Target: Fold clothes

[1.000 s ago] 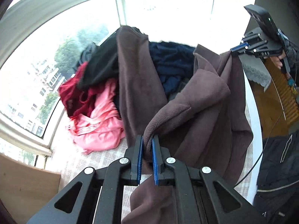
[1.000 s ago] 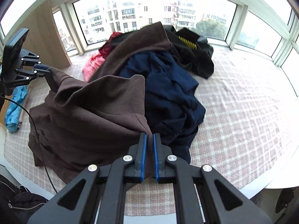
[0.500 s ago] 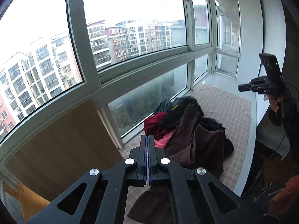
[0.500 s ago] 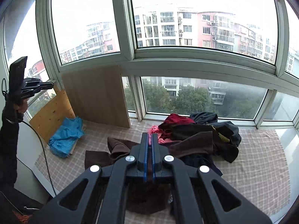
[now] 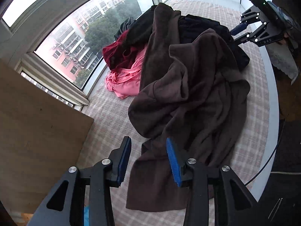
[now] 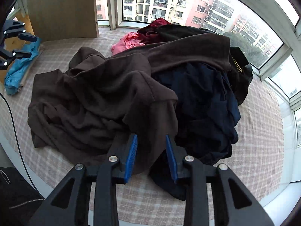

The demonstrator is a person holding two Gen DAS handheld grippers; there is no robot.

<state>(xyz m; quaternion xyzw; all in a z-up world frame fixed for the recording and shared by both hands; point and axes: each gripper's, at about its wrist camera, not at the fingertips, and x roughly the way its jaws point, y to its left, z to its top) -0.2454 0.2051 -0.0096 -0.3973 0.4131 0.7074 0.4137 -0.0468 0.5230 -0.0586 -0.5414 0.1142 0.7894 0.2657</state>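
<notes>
A brown fleece garment (image 5: 188, 103) lies crumpled on the checked cloth surface (image 5: 112, 116), with one end spread flat toward me. My left gripper (image 5: 148, 150) hangs open just above that near end, nothing between its blue pads. In the right wrist view the same brown garment (image 6: 94, 94) fills the middle. My right gripper (image 6: 150, 146) is open over its near edge and holds nothing. Each gripper shows in the other's view: the right gripper (image 5: 235, 35) at the far right, the left gripper (image 6: 28, 46) at the left edge.
Behind the brown garment lies a pile: a navy piece (image 6: 203, 103), a black one (image 6: 240, 71), a dark red one (image 5: 116, 54) and a pink one (image 5: 128, 81). A wooden board (image 5: 37, 122) leans at the window. A blue cloth (image 6: 20, 66) lies at the left.
A second ago both grippers were shut on the brown garment. They swung up high, came back down and have opened; the garment now lies loose on the surface.
</notes>
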